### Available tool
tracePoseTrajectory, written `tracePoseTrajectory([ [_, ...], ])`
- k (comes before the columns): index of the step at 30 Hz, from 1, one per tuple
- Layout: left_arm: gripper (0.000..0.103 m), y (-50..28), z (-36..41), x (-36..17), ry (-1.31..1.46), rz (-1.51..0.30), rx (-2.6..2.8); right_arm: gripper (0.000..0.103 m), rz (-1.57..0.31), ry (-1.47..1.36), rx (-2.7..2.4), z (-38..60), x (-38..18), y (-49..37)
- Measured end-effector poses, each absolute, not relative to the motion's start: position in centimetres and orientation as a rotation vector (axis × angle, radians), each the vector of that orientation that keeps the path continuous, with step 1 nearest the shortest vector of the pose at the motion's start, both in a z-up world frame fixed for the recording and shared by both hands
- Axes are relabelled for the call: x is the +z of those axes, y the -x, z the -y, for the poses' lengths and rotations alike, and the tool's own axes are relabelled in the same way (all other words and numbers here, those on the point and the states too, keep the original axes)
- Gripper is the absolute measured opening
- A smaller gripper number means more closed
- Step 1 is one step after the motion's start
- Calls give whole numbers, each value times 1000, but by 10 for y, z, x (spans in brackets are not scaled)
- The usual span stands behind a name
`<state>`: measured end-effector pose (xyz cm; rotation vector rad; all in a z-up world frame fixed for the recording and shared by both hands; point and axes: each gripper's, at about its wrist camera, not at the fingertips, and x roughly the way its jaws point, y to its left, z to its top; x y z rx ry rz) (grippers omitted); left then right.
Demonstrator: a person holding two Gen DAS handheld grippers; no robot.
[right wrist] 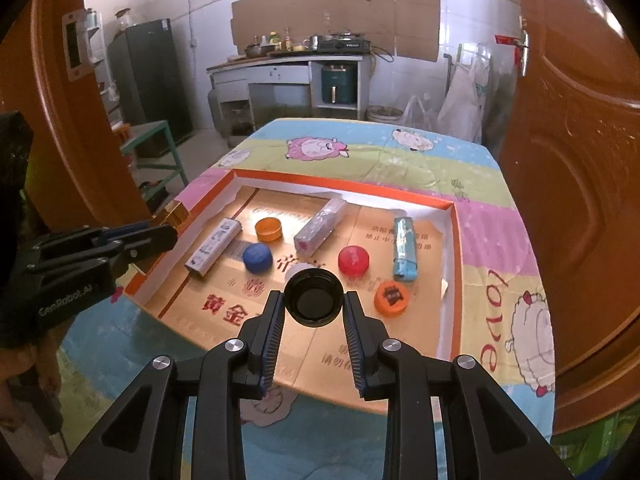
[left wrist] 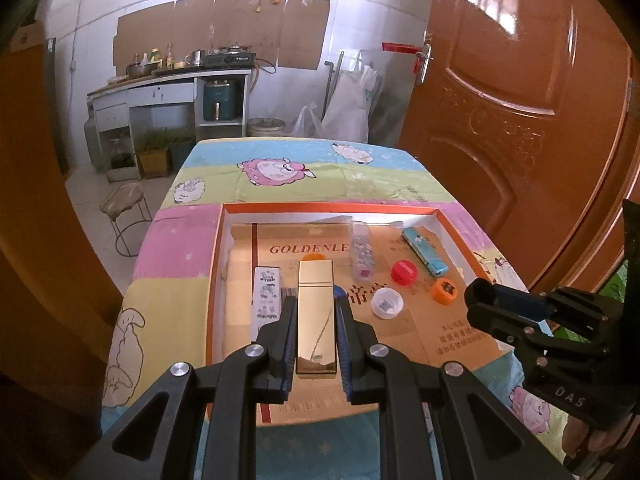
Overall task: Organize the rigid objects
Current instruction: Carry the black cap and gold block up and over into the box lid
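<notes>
Kitchen table under a cartoon-sheep cloth (left wrist: 208, 248), shallow orange-rimmed box (right wrist: 340, 183) on it; both grippers loaded.

Left gripper (left wrist: 316, 312) clamped a gold bar-shaped case (left wrist: 316, 320) lengthwise, white carton (left wrist: 266, 294) just to its left. Right gripper (right wrist: 314, 308) pinched a black cap (right wrist: 314, 298) by its rim above the box floor, white cap (right wrist: 298, 269) just beyond. Likely risks: the smooth case sliding out forward, the round cap twisting free, or either one knocking the neighbours on lowering.
</notes>
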<state>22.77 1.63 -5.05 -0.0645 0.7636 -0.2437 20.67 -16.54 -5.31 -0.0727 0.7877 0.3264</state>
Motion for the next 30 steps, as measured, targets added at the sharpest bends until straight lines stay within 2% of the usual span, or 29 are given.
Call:
tracePoseTrajectory([
  [30, 18, -319, -8, -67, -6, -842, -214, 31, -815, 112, 336, 195, -60, -304],
])
